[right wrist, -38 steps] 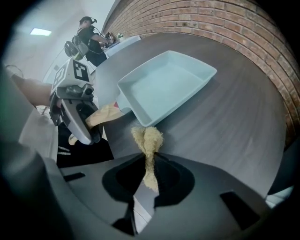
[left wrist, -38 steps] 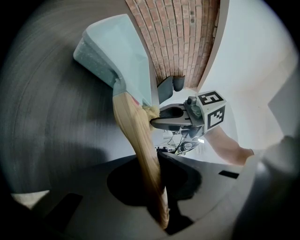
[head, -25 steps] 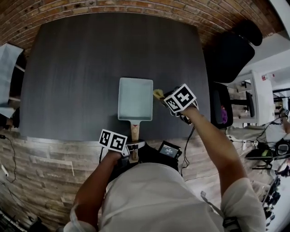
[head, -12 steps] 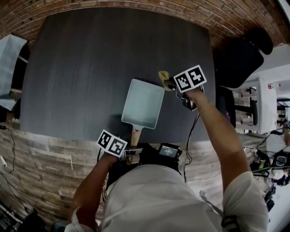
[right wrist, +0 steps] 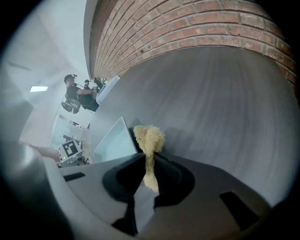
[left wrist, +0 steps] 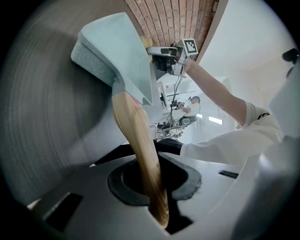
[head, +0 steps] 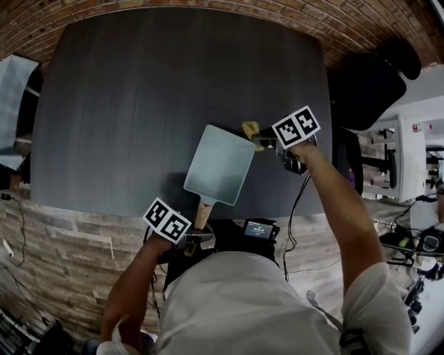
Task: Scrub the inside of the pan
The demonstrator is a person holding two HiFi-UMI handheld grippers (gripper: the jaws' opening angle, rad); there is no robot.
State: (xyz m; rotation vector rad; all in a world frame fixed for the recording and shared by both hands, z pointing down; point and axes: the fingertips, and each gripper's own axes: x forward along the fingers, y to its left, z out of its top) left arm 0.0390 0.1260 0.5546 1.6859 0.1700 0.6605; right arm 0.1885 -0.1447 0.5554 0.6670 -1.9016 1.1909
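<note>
A pale blue-green rectangular pan (head: 219, 163) with a wooden handle (head: 202, 213) sits on the dark table, turned so its far end points up and right. My left gripper (head: 195, 236) is shut on the wooden handle (left wrist: 140, 140), which runs up from between the jaws to the pan (left wrist: 117, 51). My right gripper (head: 262, 141) is shut on a yellow sponge (head: 250, 129), pinched thin between the jaws, its fluffy end (right wrist: 149, 137) sticking out. The sponge hangs just beside the pan's right rim (right wrist: 115, 140), outside the pan.
The dark grey table (head: 139, 97) stretches wide behind and left of the pan. A brick wall (head: 208, 8) borders its far side. A black office chair (head: 364, 87) stands to the right. A small device with a screen (head: 260, 229) sits at the near edge.
The pan has swung clockwise, its far end tipping to the right, with the left gripper shifting left on the handle. The right gripper and sponge moved up and right along the pan's right side.
</note>
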